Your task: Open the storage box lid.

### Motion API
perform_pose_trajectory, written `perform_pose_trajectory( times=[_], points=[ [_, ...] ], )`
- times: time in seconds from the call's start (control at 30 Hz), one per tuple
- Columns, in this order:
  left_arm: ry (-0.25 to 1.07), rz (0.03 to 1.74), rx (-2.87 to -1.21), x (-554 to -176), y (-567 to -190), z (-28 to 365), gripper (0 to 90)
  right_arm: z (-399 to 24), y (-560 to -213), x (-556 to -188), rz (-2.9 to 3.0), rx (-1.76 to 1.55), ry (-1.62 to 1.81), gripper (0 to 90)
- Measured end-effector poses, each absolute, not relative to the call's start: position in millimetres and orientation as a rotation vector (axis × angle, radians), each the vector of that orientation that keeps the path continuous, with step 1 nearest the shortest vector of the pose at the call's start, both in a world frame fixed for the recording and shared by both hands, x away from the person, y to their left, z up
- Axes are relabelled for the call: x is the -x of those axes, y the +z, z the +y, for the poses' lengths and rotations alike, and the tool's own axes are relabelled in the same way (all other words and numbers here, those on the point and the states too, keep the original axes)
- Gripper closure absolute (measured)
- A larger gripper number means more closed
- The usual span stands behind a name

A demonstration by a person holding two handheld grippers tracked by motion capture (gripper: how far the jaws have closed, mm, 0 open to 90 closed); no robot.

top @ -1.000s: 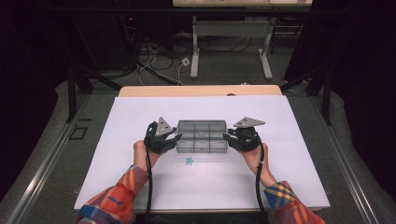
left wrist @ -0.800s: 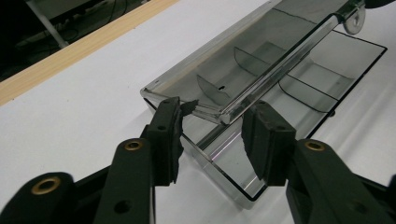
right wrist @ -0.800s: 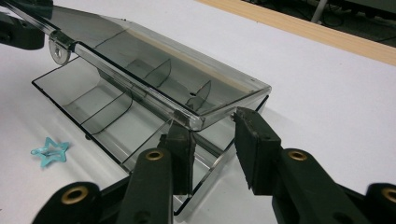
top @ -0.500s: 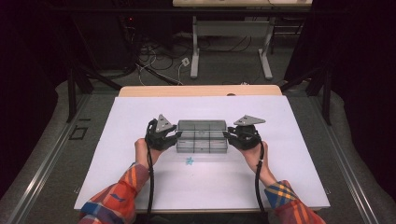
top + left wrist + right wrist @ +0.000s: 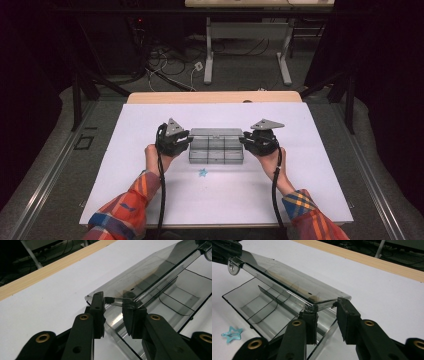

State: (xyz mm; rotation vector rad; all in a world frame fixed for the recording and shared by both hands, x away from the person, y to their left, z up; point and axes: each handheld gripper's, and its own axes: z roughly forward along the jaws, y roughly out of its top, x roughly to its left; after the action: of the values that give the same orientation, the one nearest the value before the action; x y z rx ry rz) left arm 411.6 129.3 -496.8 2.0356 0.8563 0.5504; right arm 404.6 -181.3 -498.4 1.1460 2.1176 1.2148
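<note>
Two black two-jaw grippers flank a clear smoky plastic compartment box mid-table on the white table top. Left gripper and right gripper have just been closing their jaws — each now clasps an end corner of the box's raised transparent hinged lid. Just beside the box lies a small blue star-shaped clip.

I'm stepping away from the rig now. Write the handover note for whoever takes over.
Left hand-held gripper: jaws have just been closing, clamped on the lid's left corner.
Right hand-held gripper: also closing, clamped on the lid's right corner.
Clear divided box sits mid-table on the white mat; the blue star clip lies in front of it, outside.
Done: lid lifted part-way.
Left, probably: swing the lid fully open, then put the clip in a compartment.
</note>
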Motion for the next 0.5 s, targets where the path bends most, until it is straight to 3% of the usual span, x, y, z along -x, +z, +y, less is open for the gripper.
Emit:
perform_pose_trajectory(
  times=[0.5],
  points=[
    [0.5, 0.876, -2.091, -430.9, -483.7, 129.8, 75.3, -180.4, -490.6, -424.4, 2.141, -1.173, 1.197, 72.3]
  ],
)
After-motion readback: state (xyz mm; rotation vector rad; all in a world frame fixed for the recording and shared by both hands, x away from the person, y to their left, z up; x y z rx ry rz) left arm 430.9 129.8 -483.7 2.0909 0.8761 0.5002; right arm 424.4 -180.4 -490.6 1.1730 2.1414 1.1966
